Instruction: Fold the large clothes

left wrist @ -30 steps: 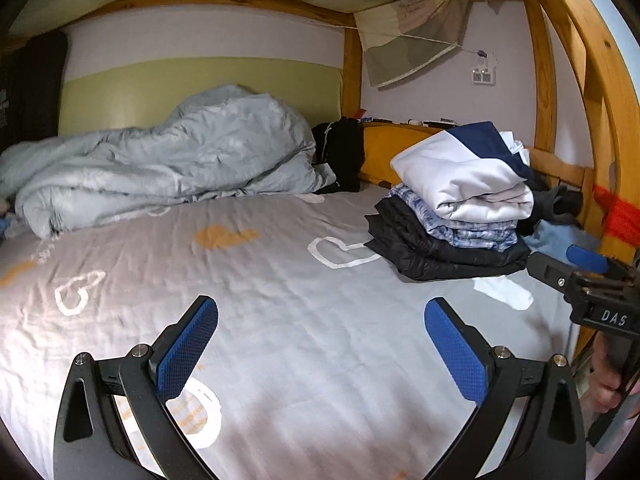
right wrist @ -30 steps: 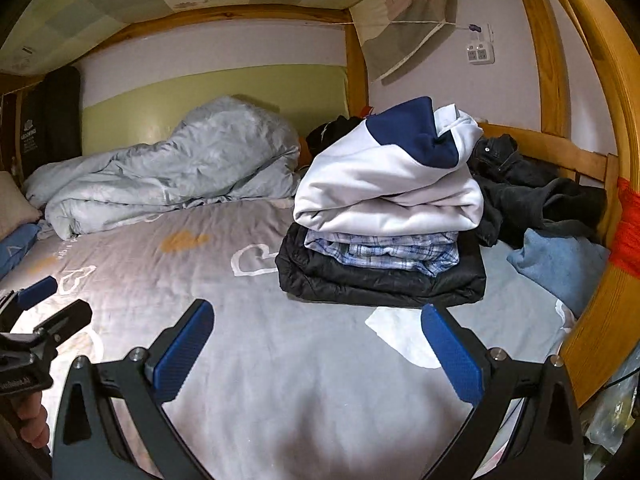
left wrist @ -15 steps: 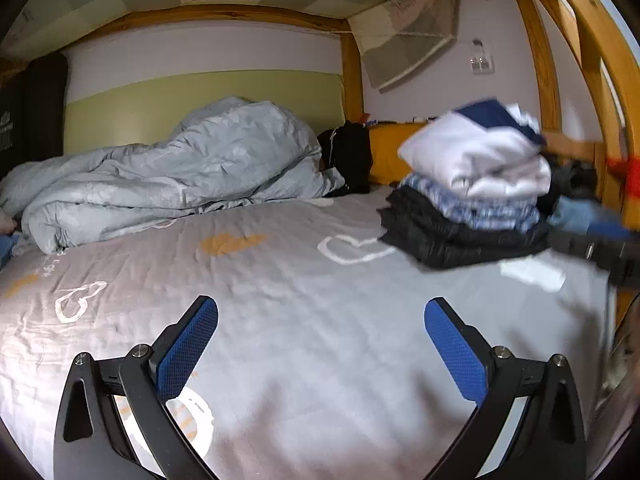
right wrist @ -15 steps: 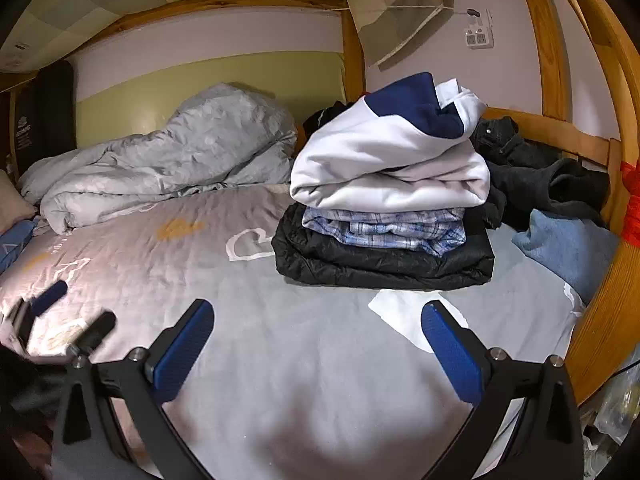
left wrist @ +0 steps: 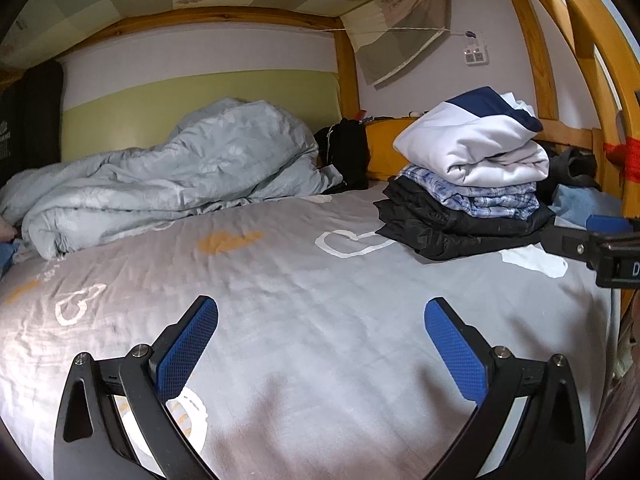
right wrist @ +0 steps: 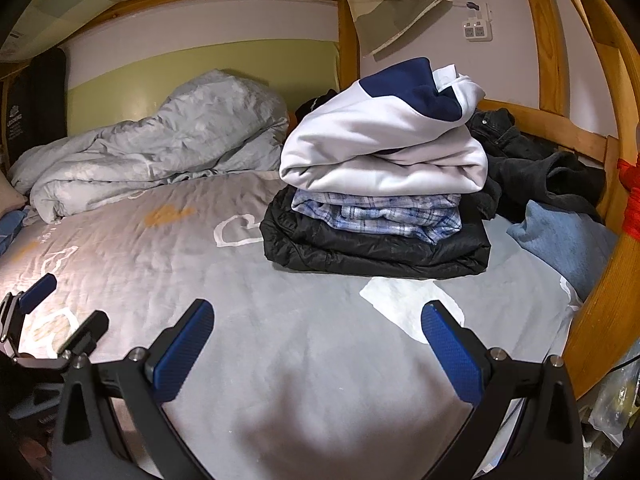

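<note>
While both of my grippers hang empty over the near part of the bed sheet (left wrist: 304, 280), little has altered in the last second; the left gripper (left wrist: 321, 346) has drifted and tilted slightly, so that the folded stack (left wrist: 464, 200) now sits a touch lower and more to the right in its view than half a second ago, and the right gripper (right wrist: 318, 350) has eased a little nearer the stack; neither has taken hold of anything. Its jaws stand wide apart, as do those of the left, with only bare sheet between the blue pads (right wrist: 184, 350). The stack stays as it was, on the far right of the bed: a white and navy top (right wrist: 384, 148) on a blue plaid shirt (right wrist: 380, 210) on a black jacket (right wrist: 372, 246), all folded. To its right, against the wooden rail (right wrist: 592, 320), lie loose dark clothes (right wrist: 536, 164) and a blue garment (right wrist: 568, 240), which I judge to be the unfolded ones left to do, though the edge of the lens distorts them too much to be sure. A crumpled grey duvet (left wrist: 168, 176) fills the far left. So I take this as the pause between garments; the next reach would be rightward, past the stack.
</note>
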`<move>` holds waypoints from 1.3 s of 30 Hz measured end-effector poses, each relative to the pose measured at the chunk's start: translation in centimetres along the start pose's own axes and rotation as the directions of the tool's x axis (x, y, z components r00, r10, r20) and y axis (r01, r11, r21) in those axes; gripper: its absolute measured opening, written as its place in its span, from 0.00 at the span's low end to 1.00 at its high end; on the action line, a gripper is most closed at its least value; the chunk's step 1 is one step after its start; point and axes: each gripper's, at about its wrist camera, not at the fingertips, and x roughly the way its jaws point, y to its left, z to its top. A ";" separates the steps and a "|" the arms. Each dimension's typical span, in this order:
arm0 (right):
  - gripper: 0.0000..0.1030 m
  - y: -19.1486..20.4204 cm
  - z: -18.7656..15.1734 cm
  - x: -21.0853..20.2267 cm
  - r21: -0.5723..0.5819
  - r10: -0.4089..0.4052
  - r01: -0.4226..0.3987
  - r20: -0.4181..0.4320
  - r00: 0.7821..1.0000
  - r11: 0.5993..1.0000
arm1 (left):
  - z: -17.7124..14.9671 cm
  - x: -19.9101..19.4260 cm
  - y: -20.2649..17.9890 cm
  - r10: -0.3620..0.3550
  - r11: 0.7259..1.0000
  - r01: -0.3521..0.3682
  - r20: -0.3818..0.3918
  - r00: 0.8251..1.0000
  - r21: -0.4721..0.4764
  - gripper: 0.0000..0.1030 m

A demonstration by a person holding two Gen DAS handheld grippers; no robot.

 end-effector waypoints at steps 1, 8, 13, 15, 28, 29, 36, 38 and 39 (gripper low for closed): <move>1.00 -0.1 0.0 0.0 0.000 0.000 0.000 -0.002 1.000 1.000 | 0.0 0.0 0.1 -0.002 1.000 0.002 0.000 1.000 -0.007 1.00; 1.00 -0.1 -0.1 0.1 0.009 0.001 -0.001 -0.007 1.000 1.000 | -0.1 -0.2 0.2 0.023 1.000 -0.023 0.007 1.000 -0.006 1.00; 1.00 0.0 -0.1 0.1 0.002 -0.003 0.003 -0.008 1.000 1.000 | -0.2 -0.2 0.2 0.019 1.000 -0.019 0.006 1.000 -0.006 1.00; 1.00 0.0 -0.2 0.1 0.001 -0.004 0.004 -0.008 1.000 1.000 | -0.3 -0.3 0.3 0.012 1.000 -0.012 0.002 1.000 -0.009 1.00; 1.00 0.1 -0.2 0.1 0.006 -0.007 0.007 -0.010 1.000 1.000 | -0.4 -0.4 -1.5 0.028 0.997 -0.029 0.011 1.000 0.065 1.00; 1.00 0.1 -0.3 0.1 0.007 -0.007 0.007 -0.009 1.000 1.000 | -0.4 -0.4 -1.5 0.026 0.997 -0.027 0.012 1.000 0.067 1.00; 1.00 0.0 -0.2 0.1 0.007 -0.008 0.008 -0.011 1.000 1.000 | -0.4 -0.4 -1.6 0.024 0.998 -0.025 0.008 1.000 0.058 1.00; 1.00 0.1 -0.3 0.1 0.005 -0.012 0.012 -0.012 1.000 1.000 | -0.4 -0.3 -1.6 0.026 0.998 -0.027 0.009 1.000 0.058 1.00; 1.00 0.1 -0.3 0.0 0.006 -0.011 0.011 -0.013 1.000 1.000 | -0.4 -0.3 -1.6 0.028 0.998 -0.029 0.008 1.000 0.056 1.00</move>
